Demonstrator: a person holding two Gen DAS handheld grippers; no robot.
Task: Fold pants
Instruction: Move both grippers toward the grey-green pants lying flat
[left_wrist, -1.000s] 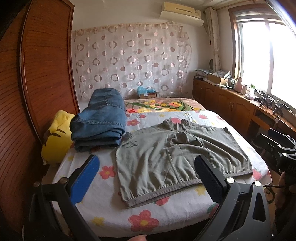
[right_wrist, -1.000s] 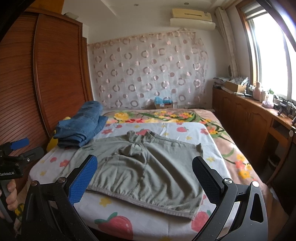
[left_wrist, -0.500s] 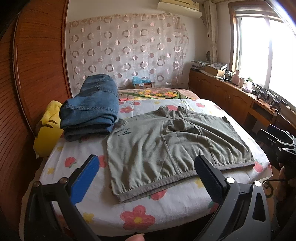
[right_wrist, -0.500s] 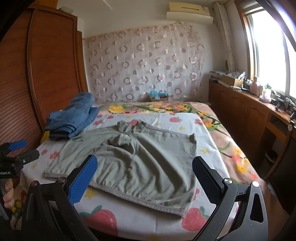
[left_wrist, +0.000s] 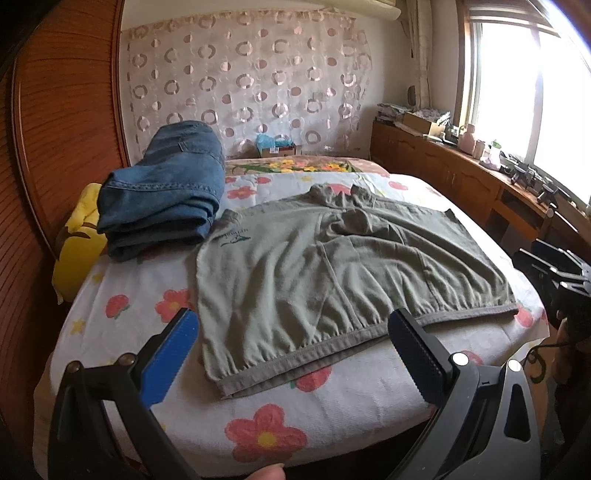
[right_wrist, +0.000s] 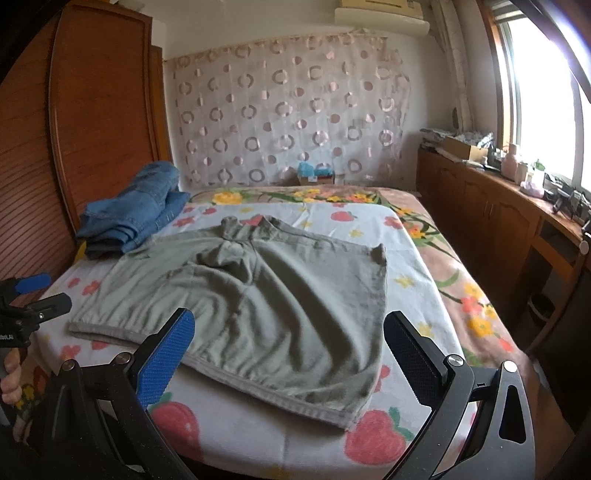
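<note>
Grey-green pants (left_wrist: 332, 269) lie spread flat on the flowered bed sheet (left_wrist: 122, 325), waistband toward me. They also show in the right wrist view (right_wrist: 266, 299). My left gripper (left_wrist: 291, 354) is open and empty, above the near edge of the bed just short of the waistband's left end. My right gripper (right_wrist: 288, 354) is open and empty, over the waistband's right part. The left gripper also shows at the left edge of the right wrist view (right_wrist: 26, 299). The right gripper shows at the right edge of the left wrist view (left_wrist: 554, 273).
A stack of folded blue jeans (left_wrist: 166, 192) lies at the bed's far left, also in the right wrist view (right_wrist: 133, 210). A yellow cushion (left_wrist: 74, 240) sits beside it against the wooden wardrobe (left_wrist: 59, 110). A wooden cabinet (right_wrist: 498, 221) runs along the right under the window.
Both grippers have moved closer to the bed and lower toward the pants' waistband. The pants lie as before. Both grippers stay open.
</note>
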